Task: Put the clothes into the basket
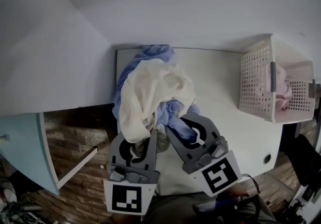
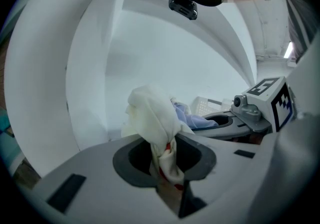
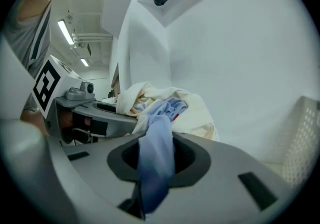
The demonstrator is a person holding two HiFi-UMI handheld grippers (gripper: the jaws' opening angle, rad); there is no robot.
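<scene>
On the table (image 1: 235,133), the clothes (image 1: 150,92) stretch lengthwise — near edge to far.

The clothes (image 1: 150,92) lie heaped on the left of the desk (image 1: 235,118); the basket (image 1: 256,80) stands at its right edge, well apart from them, a garment (image 1: 284,86) inside.

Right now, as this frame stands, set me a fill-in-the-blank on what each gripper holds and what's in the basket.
The left gripper is shut on a cloth coloured ___. The right gripper is shut on a cloth coloured ___. The item in the basket is coloured ___.
Missing: cream; blue; pink.
</scene>
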